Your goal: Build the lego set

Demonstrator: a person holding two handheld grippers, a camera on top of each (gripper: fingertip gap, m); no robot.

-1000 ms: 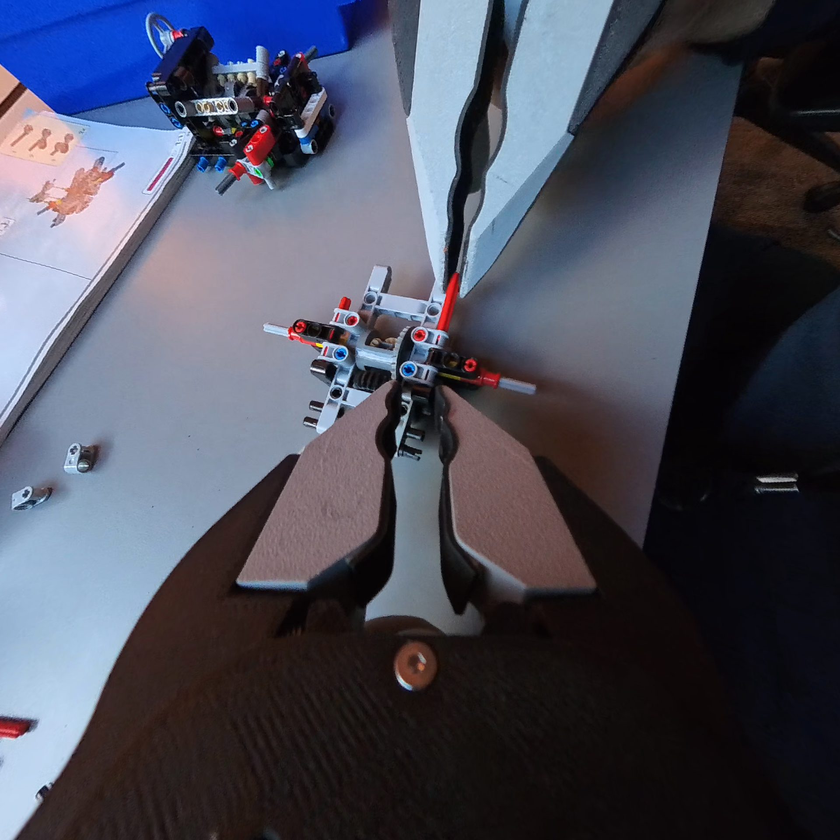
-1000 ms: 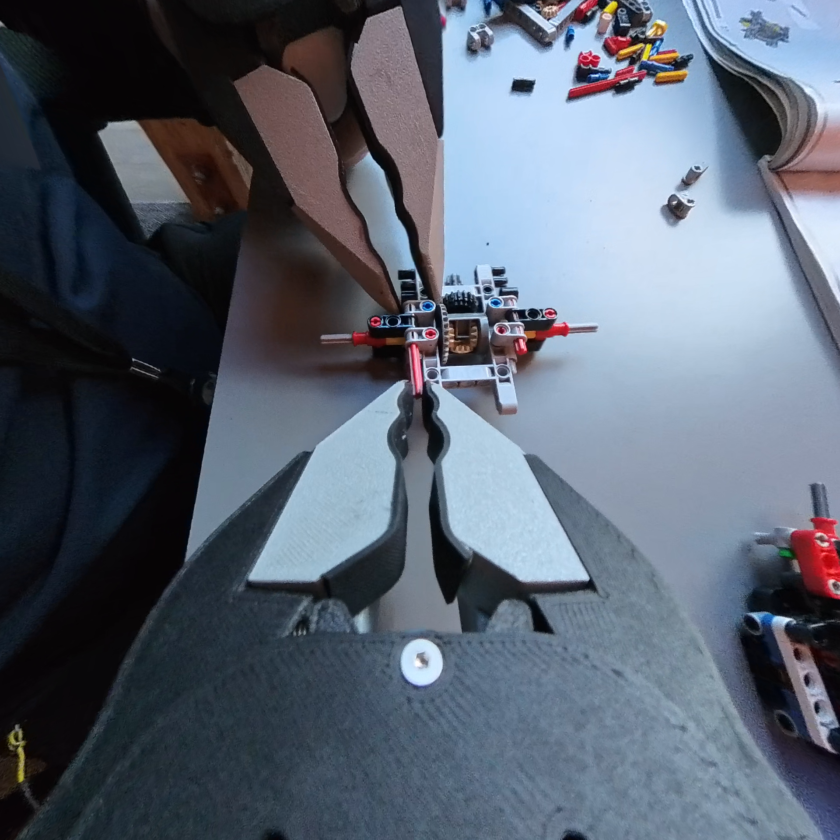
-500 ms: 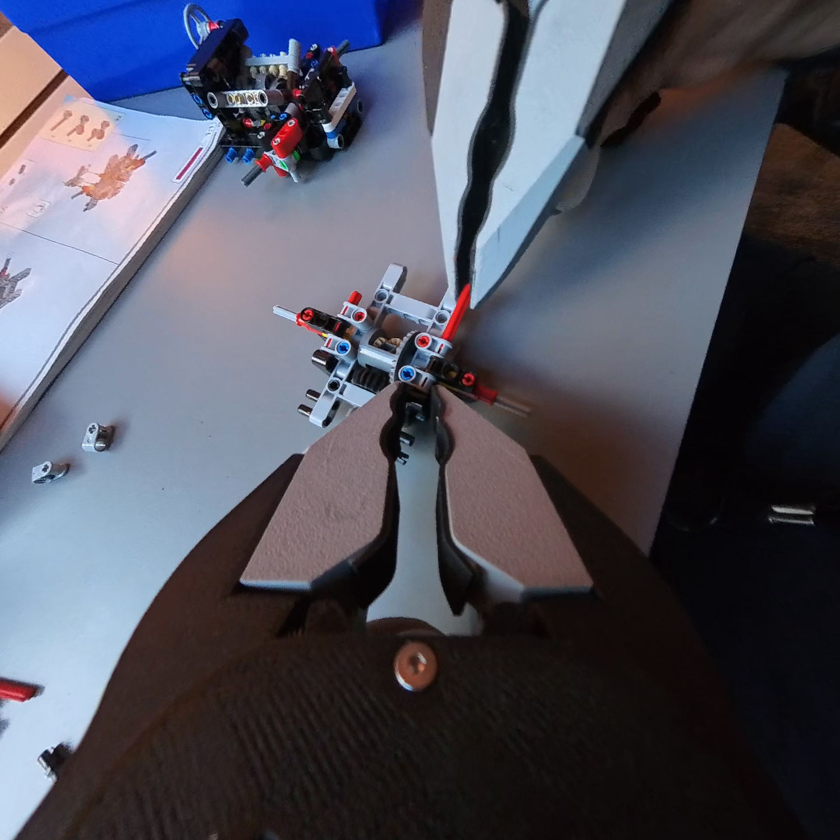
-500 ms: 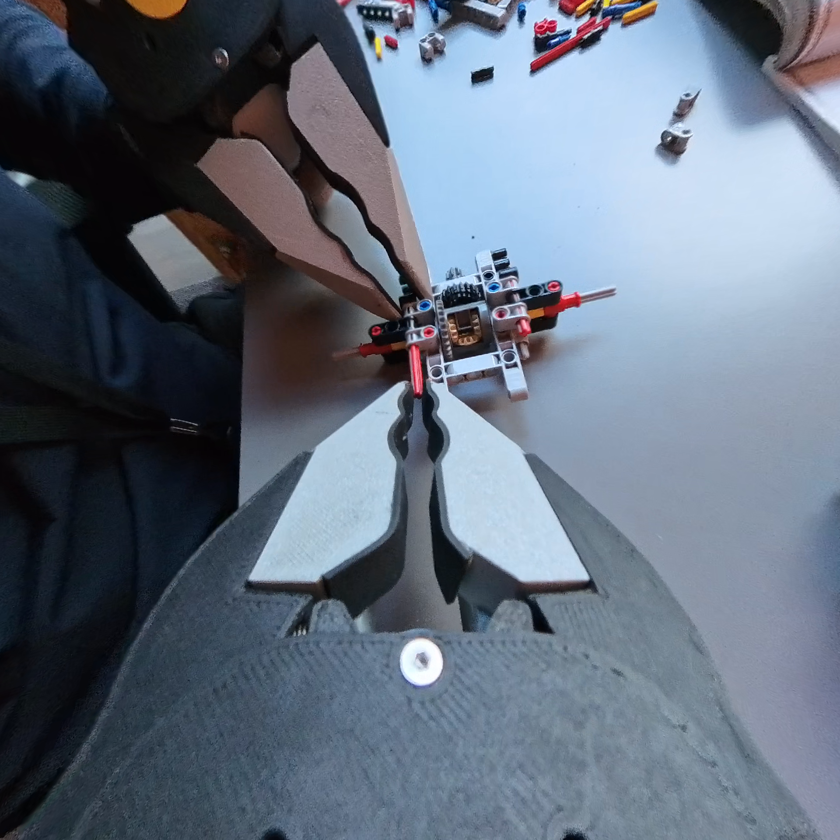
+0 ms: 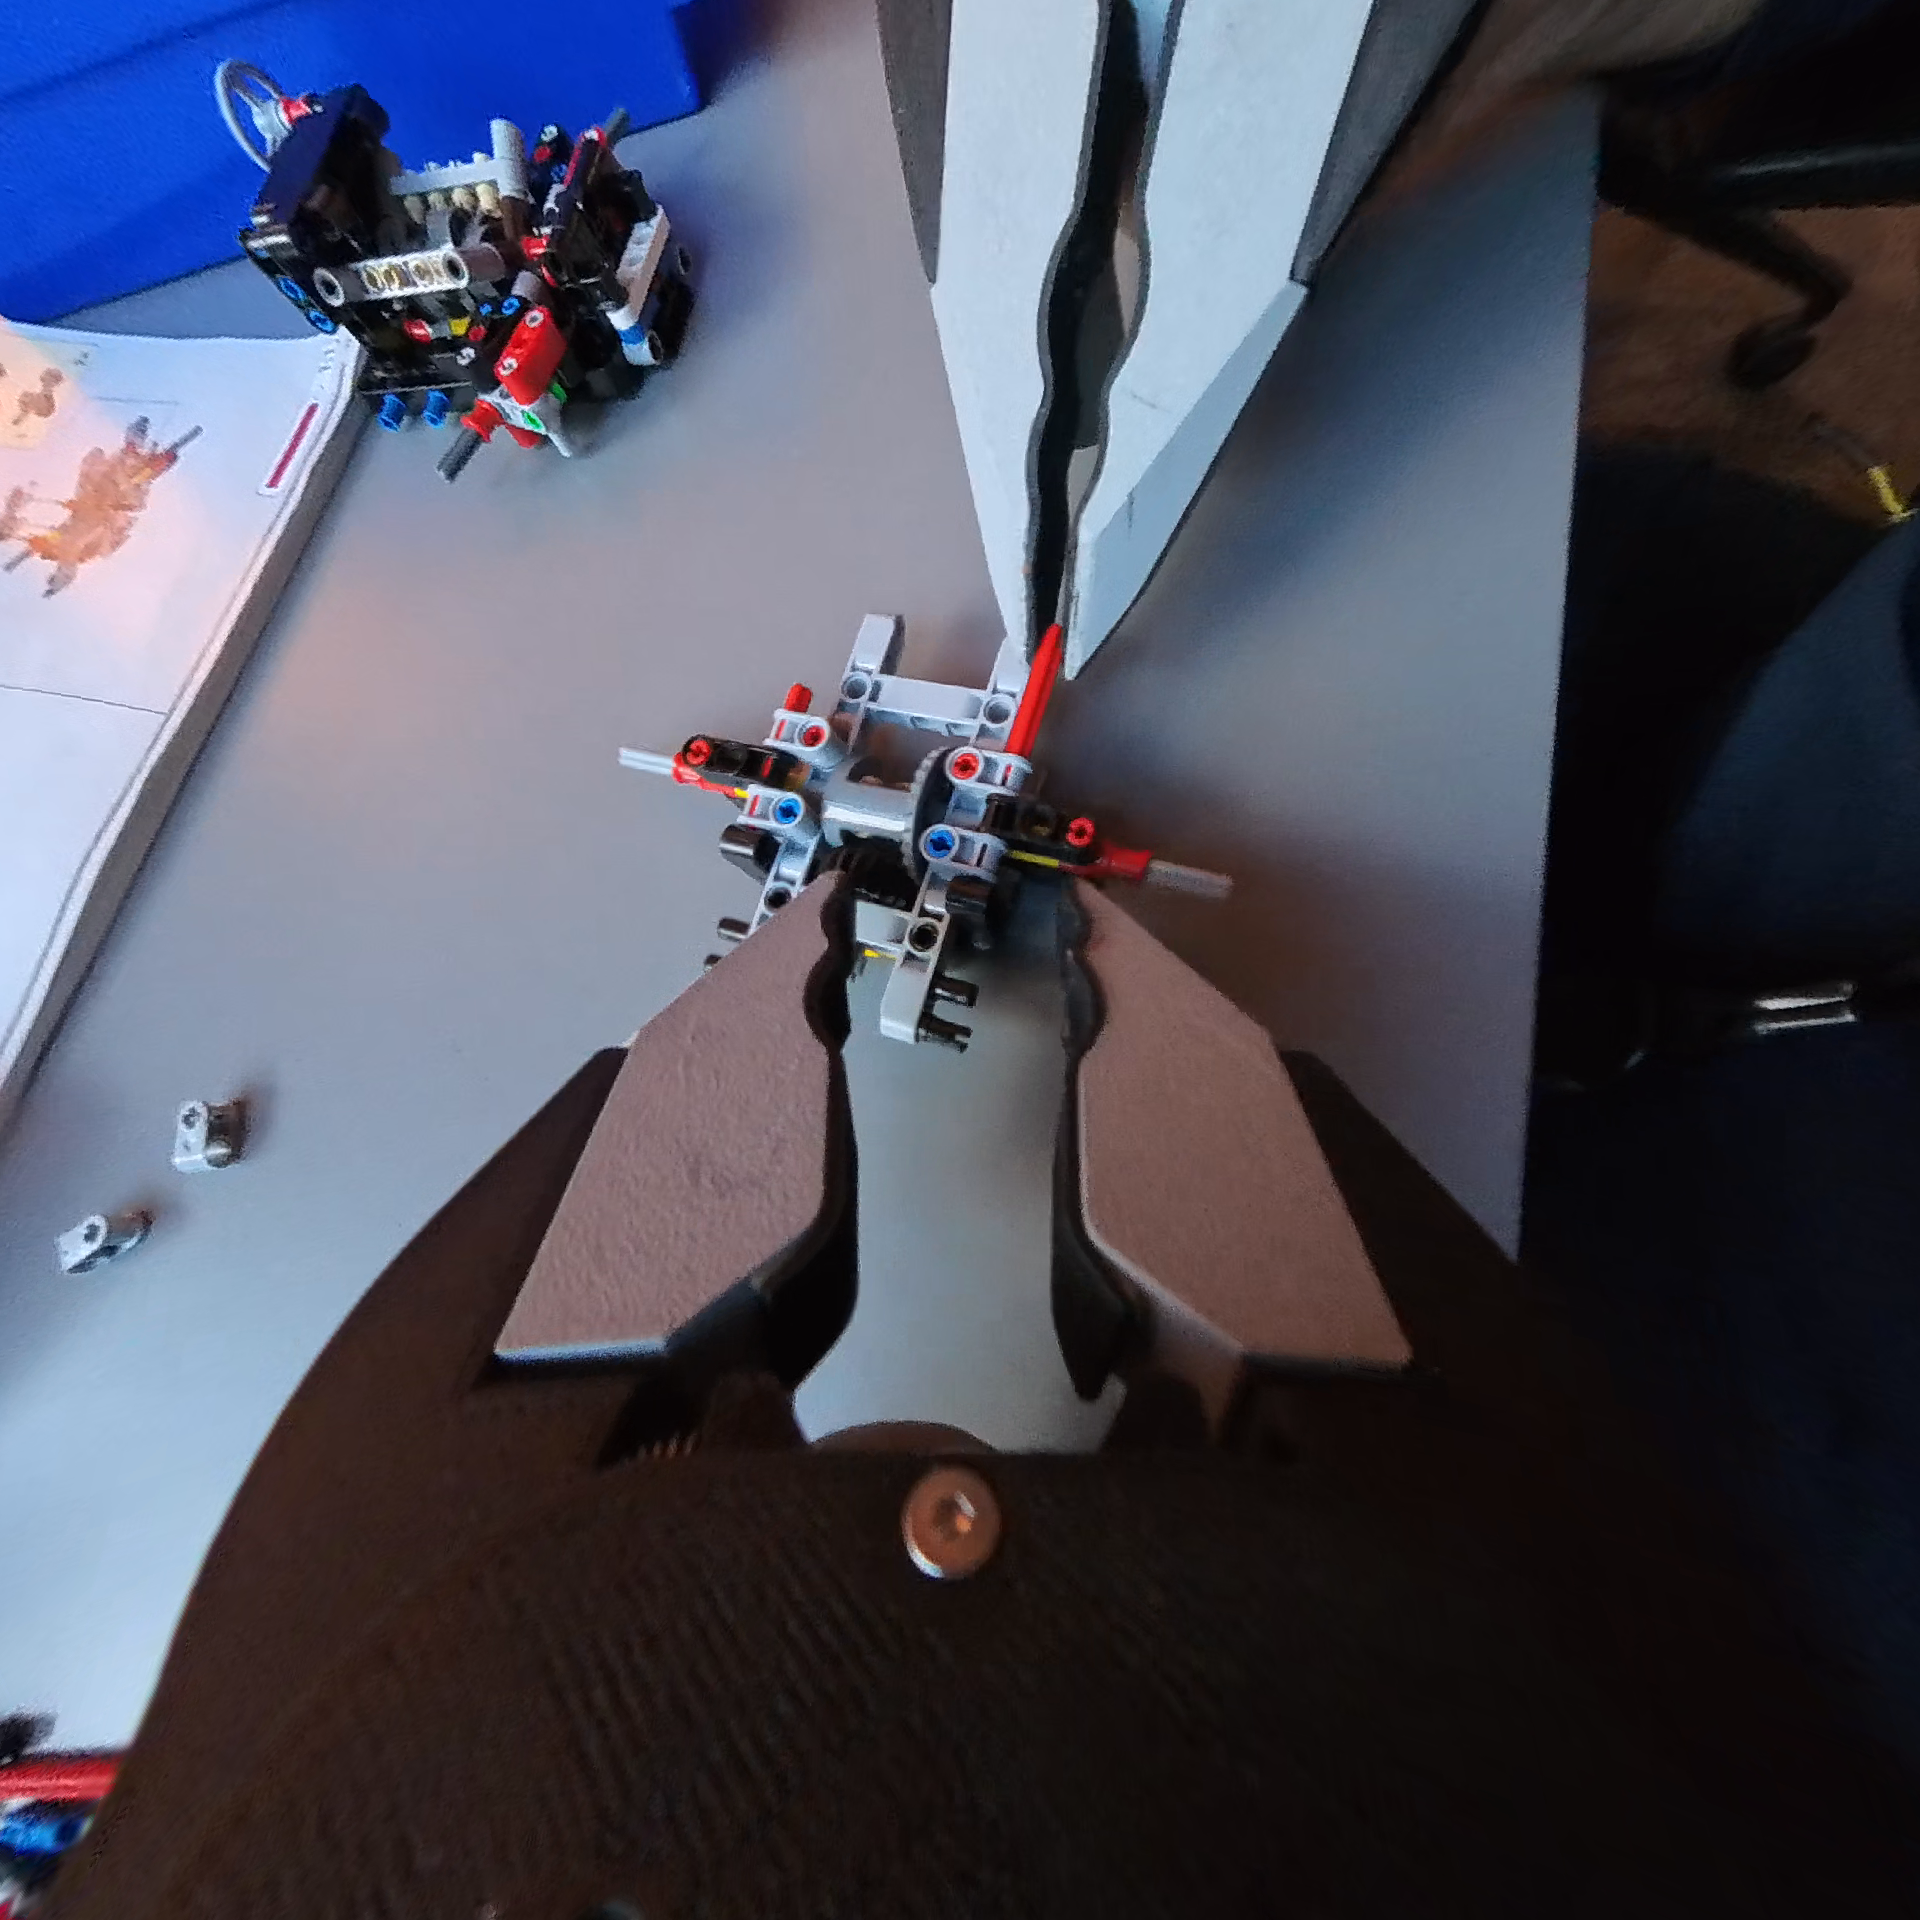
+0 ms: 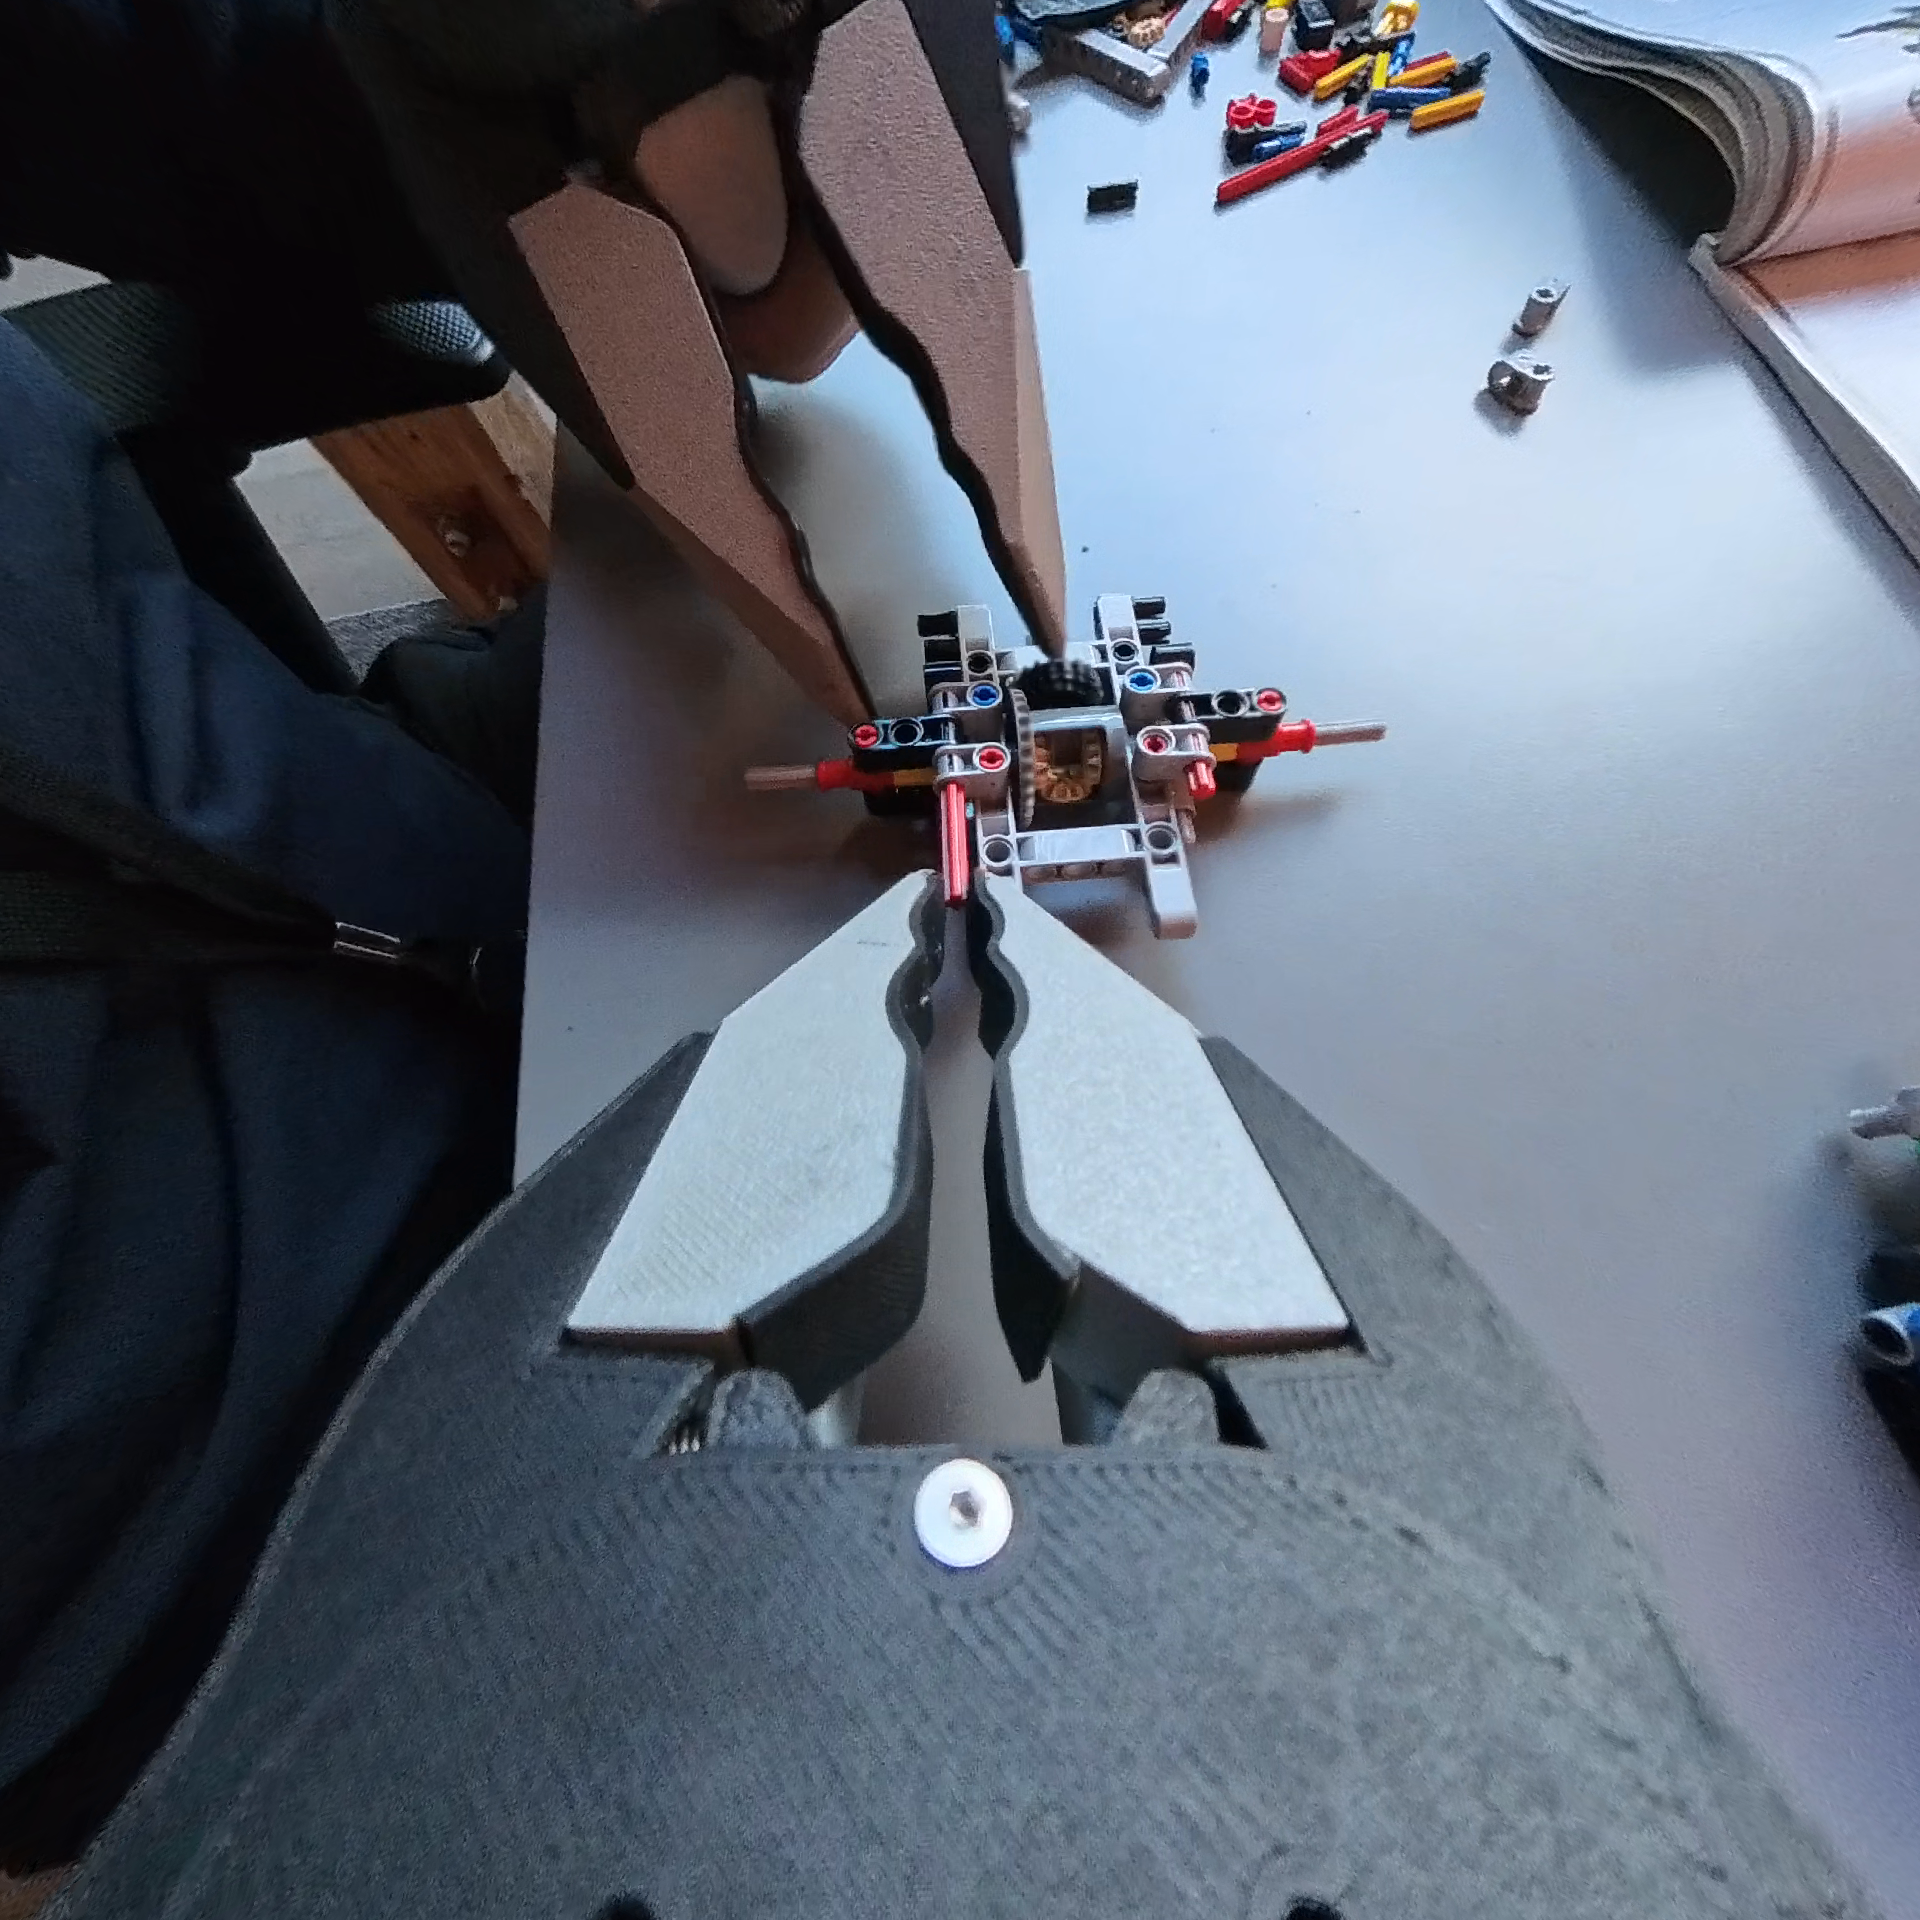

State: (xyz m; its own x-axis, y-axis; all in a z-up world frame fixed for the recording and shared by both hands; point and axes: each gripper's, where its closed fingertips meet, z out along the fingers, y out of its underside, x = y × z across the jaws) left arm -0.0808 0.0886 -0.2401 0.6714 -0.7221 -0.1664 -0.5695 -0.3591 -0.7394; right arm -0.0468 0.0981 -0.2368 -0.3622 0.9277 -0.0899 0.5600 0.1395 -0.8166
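Note:
A small grey, black and red brick axle assembly (image 5: pixel 883 800) lies on the grey table (image 5: pixel 520 727) near its edge; it also shows in the right wrist view (image 6: pixel 1070 748). My left gripper (image 5: pixel 956 899) is open. Its brown fingers (image 6: pixel 727 520) straddle the assembly's near grey beam and black gear without gripping them. My right gripper (image 6: pixel 954 909) is shut on the tip of a thin red axle (image 6: pixel 953 831) that sticks out of the assembly. The left wrist view shows the grey fingers (image 5: pixel 997 416) closed on that axle (image 5: pixel 1037 691).
A larger black brick model (image 5: pixel 468 270), an open instruction booklet (image 5: pixel 125 499) and a blue box (image 5: pixel 104 156) lie at the far left. Two small grey connectors (image 5: pixel 208 1132) lie loose. Loose coloured pieces (image 6: pixel 1340 94) lie beyond. The table edge (image 5: pixel 1548 727) and a person's dark clothing (image 6: pixel 208 935) are close.
My left gripper's fingers, shut on the assembly's near grey beam before, have spread apart and let it go. My right gripper stays shut on the red axle.

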